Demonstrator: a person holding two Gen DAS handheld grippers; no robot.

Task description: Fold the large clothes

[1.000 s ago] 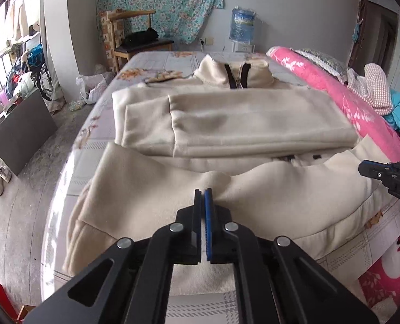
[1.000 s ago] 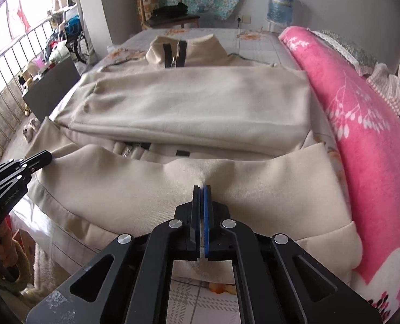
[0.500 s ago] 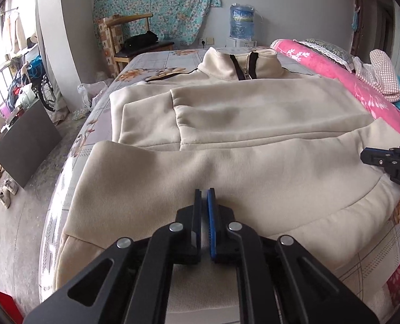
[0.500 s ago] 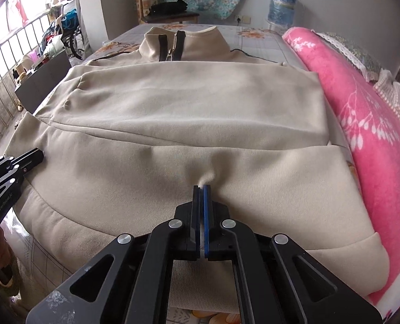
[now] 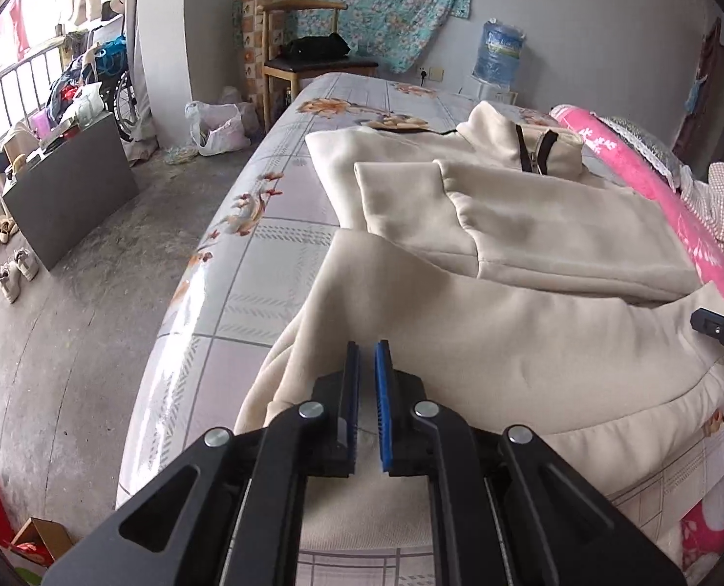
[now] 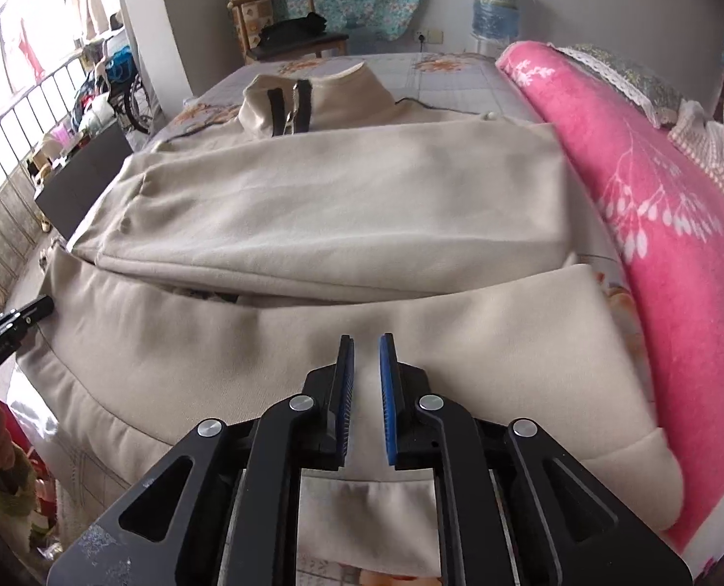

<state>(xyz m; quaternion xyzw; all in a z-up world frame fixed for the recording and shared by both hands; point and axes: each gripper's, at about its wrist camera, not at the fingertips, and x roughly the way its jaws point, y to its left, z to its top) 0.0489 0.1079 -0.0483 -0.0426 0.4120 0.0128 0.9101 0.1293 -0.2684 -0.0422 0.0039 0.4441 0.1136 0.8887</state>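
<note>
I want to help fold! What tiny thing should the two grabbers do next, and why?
Probably lower both onto the jacket's near edge and pinch it. The right gripper's jaws have just been opening, the left gripper's stand slightly apart, and neither holds cloth. The hem flap lies only partway up, leaving the collar uncovered, so another fold seems due.

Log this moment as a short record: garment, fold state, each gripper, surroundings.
garment: cream zip-neck sweatshirt on the bed
fold state: sleeves folded across the chest, hem brought up over the lower body
left gripper: narrow gap, nothing between the jaws
right gripper: jaws just opening, nothing between them
surroundings: pink blanket beside the garment
</note>
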